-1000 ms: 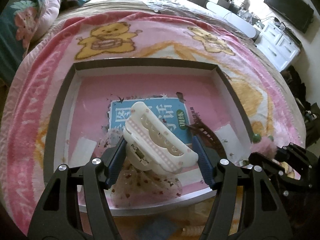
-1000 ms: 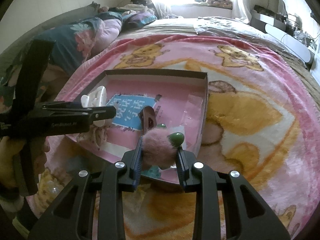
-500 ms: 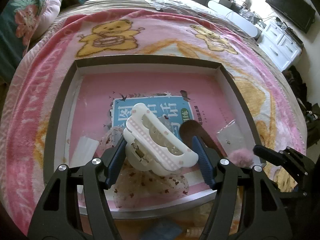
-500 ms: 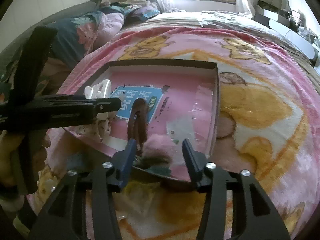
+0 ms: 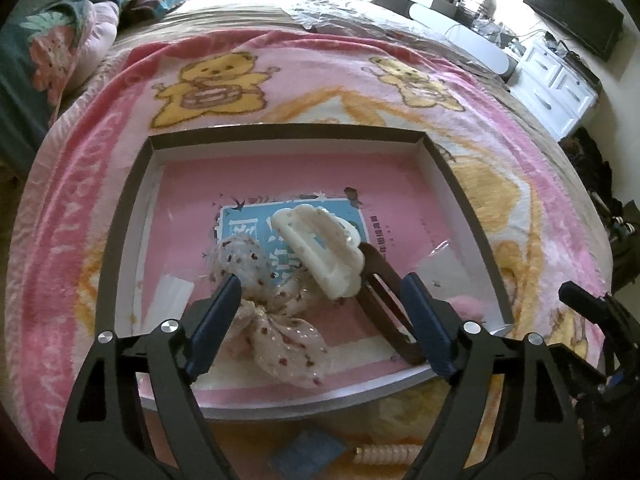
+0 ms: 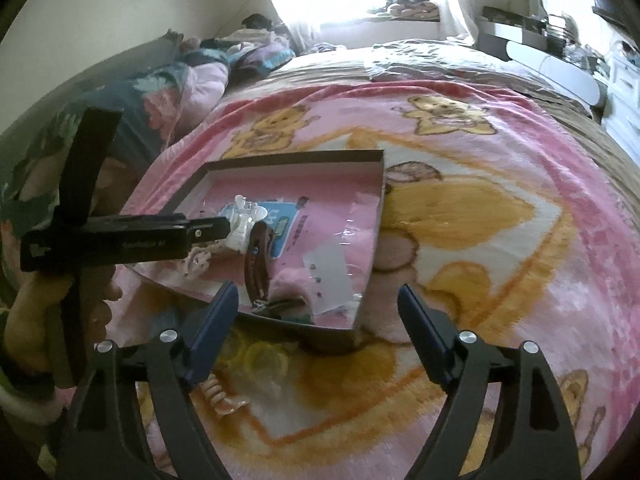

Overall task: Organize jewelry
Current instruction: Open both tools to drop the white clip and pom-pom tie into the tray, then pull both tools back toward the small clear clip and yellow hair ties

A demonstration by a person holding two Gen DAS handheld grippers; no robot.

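A shallow dark-rimmed box point(image 5: 288, 130) with a pink floor lies on the bed. In it lie a white claw hair clip point(image 5: 320, 254), a spotted fabric scrunchie point(image 5: 276, 320), a brown hair clip point(image 5: 386, 304), a pink pompom hair tie point(image 6: 292, 282) and a small clear bag point(image 6: 330, 264). My left gripper point(image 5: 318, 292) is open and empty, just above the box's near side, the white clip lying free between its fingers. My right gripper point(image 6: 318, 300) is open and empty at the box's near right corner. The box point(image 6: 372, 216) also shows in the right wrist view.
The box rests on a pink bear-print blanket point(image 5: 320, 76). A cream spiral hair tie point(image 6: 216, 396) and a blue item point(image 5: 308, 454) lie on the blanket in front of the box. Pillows point(image 5: 60, 48) are at far left, white drawers point(image 5: 560, 92) at right.
My left gripper opened and let the white claw clip drop into the box. My right gripper released the pink pompom tie into the box, opened wide and drew back.
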